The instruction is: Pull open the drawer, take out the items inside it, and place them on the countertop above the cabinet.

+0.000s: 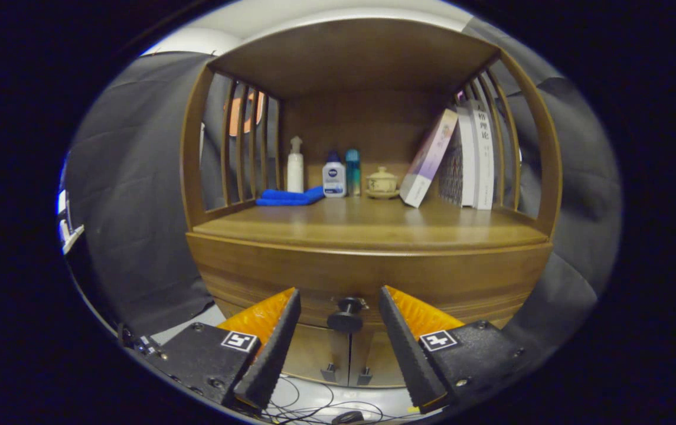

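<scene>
Drawer [367, 277] closed; contents hidden. Countertop [373, 227] carries cloth [290, 196], bottles [334, 175], lidded cup [382, 182], books [461, 159]. Gripper [339, 301] wide open, holding nothing; drawer knob [346, 316] sits between its fingers, untouched.

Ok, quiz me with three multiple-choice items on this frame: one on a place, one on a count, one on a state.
1. Where is the drawer knob?
A. between the open jaws
B. beyond the left finger's outer side
C. on the countertop

2. How many bottles stand beside the blue cloth on the countertop?
A. one
B. three
C. five

3. What state is the drawer in?
A. pulled out
C. removed
B. closed

Answers: 1 A, the knob sits in the gap of the gripper. 2 B, a white pump bottle, a white bottle with a blue cap and a teal one. 3 B, its front lies flush with the cabinet.
</scene>
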Demonstrator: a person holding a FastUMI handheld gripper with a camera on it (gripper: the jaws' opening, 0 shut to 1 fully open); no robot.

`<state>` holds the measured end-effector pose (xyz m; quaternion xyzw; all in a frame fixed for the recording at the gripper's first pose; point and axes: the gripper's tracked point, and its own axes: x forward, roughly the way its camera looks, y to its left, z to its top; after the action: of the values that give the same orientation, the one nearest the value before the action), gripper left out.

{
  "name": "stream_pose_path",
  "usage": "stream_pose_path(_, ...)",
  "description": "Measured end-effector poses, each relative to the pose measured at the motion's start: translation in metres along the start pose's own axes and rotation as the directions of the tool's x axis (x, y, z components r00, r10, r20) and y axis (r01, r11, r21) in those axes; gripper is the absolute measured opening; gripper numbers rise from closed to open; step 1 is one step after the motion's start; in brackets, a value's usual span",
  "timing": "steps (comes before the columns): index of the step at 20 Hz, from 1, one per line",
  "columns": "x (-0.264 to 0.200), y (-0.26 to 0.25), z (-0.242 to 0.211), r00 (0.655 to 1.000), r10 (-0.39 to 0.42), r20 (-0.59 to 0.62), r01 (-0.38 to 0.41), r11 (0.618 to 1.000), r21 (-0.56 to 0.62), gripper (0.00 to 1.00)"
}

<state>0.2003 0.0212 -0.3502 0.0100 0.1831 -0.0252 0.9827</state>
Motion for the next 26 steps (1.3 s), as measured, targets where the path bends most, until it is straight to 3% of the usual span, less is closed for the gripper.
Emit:
stream_pose_path(11,0.039,-0.003,-0.027,0.995,-0.08,-0.062,0.084,0.994,0.072,0.51)
stream_pose_path(15,0.04,-0.004,-0.028,0.991,-0.123,-0.045,0.124,0.992,0.036,0.46)
stream_pose_path(19,0.035,-0.004,-0.029,0.991,-0.101,-0.082,0.107,0.991,0.078,0.36)
stream_pose_path(26,-0.007,0.001,-0.043,0.992,-0.097,-0.078,0.101,0.994,0.046,0.33)
